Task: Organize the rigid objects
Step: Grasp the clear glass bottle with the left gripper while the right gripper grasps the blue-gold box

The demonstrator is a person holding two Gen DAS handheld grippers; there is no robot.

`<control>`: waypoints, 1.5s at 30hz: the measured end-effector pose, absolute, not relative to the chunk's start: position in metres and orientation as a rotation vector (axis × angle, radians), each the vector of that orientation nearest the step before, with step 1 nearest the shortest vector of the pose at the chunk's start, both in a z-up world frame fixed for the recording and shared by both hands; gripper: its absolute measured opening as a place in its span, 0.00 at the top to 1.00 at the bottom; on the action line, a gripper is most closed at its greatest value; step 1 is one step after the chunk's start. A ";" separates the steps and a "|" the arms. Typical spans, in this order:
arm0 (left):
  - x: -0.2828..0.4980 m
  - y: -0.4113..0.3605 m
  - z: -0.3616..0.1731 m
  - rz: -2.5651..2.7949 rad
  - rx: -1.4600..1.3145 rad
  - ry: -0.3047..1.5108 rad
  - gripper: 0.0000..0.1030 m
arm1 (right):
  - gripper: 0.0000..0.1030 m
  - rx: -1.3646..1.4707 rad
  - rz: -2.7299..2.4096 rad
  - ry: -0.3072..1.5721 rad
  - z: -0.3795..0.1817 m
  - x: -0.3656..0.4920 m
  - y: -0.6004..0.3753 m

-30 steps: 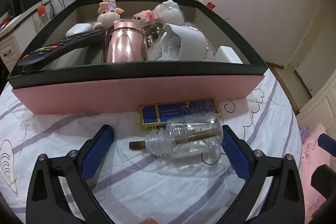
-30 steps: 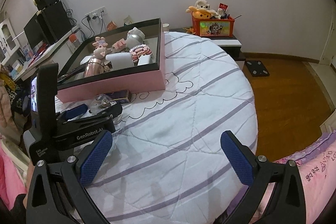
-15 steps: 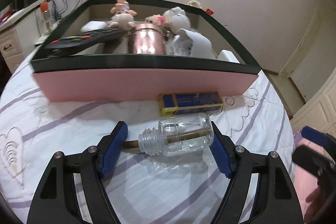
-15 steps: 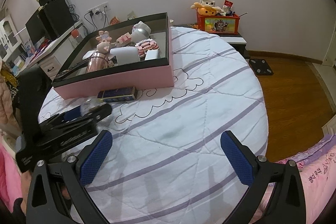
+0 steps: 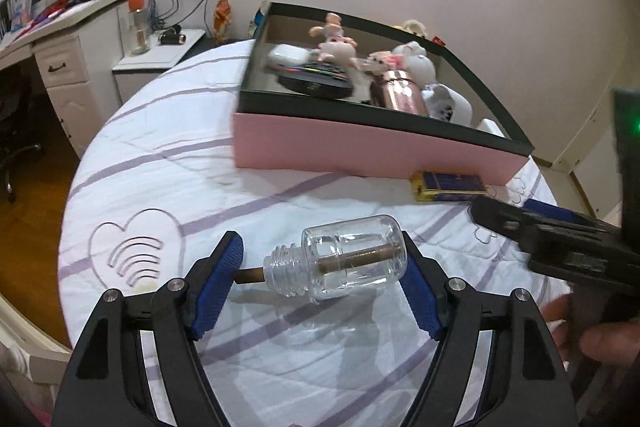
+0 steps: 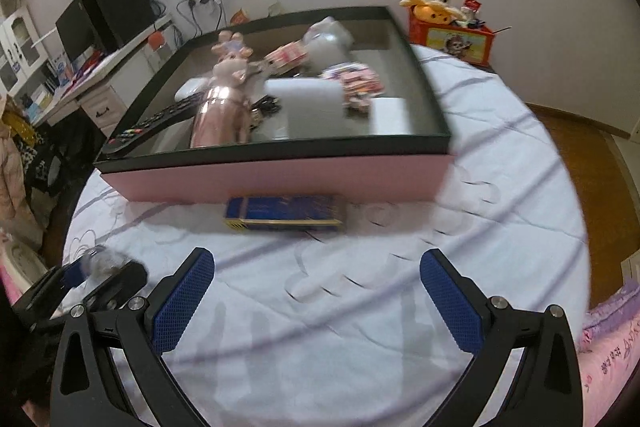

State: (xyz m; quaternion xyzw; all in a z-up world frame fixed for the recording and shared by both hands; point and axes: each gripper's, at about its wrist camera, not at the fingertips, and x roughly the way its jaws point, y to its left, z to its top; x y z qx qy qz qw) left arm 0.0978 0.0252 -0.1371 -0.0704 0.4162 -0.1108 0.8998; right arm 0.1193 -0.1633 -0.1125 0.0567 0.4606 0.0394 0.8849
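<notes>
A clear glass jar [image 5: 348, 261] with a brown stick poking out of its threaded mouth lies sideways between the blue pads of my left gripper [image 5: 320, 255]. The right pad presses the jar's bottom and the left pad meets the stick's end, so the gripper is shut on it. The jar's shadow falls on the sheet below. A flat blue and gold box [image 6: 284, 213] lies against the front wall of the pink box [image 6: 280, 179]. My right gripper [image 6: 318, 263] hovers just in front of it, open and with nothing in it.
The pink box with a black rim [image 5: 360, 115] holds a remote, a pink metal cup, figurines and white items. The round bed carries a white quilt with purple stripes. A desk and drawers stand to the left. A hand [image 5: 600, 339] holds the right gripper [image 5: 560, 239].
My left gripper's jaws narrowed onto the jar and carried it left, away from the pink box. My right gripper moved in closer toward the blue box, still open.
</notes>
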 end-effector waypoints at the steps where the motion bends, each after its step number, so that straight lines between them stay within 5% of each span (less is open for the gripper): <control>1: 0.098 0.028 -0.137 -0.227 -0.147 0.860 0.25 | 0.00 0.111 0.076 0.969 -0.117 0.125 -0.158; 17: 0.109 0.048 -0.139 -0.215 -0.167 0.855 0.25 | 0.01 0.042 -0.043 0.985 -0.139 0.156 -0.129; 22: 0.110 0.050 -0.140 -0.213 -0.168 0.859 0.25 | 0.20 0.034 -0.042 0.949 -0.135 0.150 -0.127; 45: 0.109 0.034 -0.094 -0.250 -0.137 0.789 0.25 | 0.20 0.157 0.096 0.826 -0.065 0.101 -0.176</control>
